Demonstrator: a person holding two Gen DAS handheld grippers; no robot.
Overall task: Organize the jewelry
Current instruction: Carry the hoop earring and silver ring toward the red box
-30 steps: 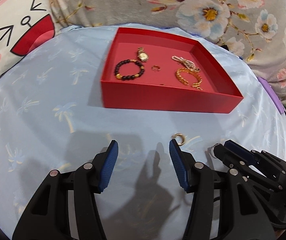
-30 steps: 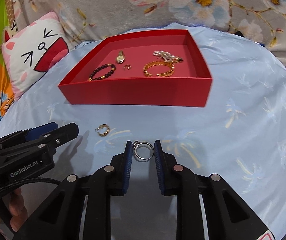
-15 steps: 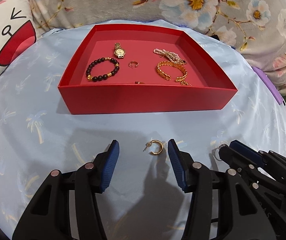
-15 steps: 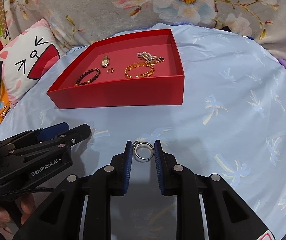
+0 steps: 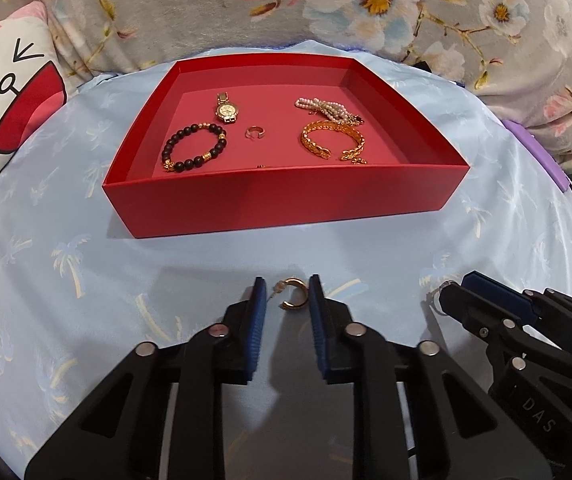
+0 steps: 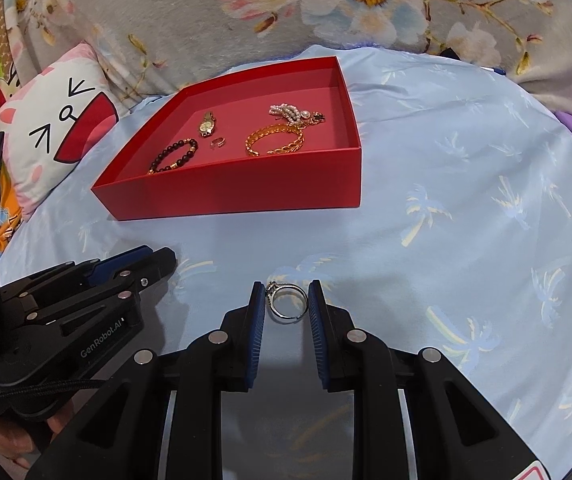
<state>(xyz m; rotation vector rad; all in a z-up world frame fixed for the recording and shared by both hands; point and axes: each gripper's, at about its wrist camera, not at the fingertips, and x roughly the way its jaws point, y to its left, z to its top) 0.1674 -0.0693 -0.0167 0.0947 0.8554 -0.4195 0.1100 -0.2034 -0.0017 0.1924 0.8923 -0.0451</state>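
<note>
Left fingers [image 5: 284, 300] narrowed since earlier frame, now pinching gold hoop earring [image 5: 293, 294] on bedsheet [image 5: 86, 264]. Right fingers [image 6: 286, 300] clamped on silver ring [image 6: 286, 302]. Red tray [image 5: 278, 200] far, already holding bracelets, watch, ring; these two pieces left.

Between our left gripper's [image 5: 286, 300] ribbed blue pads [image 5: 259, 312] sits a glossy gold metal earring [image 5: 294, 298]; our right gripper [image 6: 286, 300] pinches a shiny silver metal ring [image 6: 286, 299]. Both have matt black plastic bodies. Beyond them, a matt red tray [image 5: 286, 208] rests on smooth, faintly sheeny blue cloth [image 5: 86, 280].
</note>
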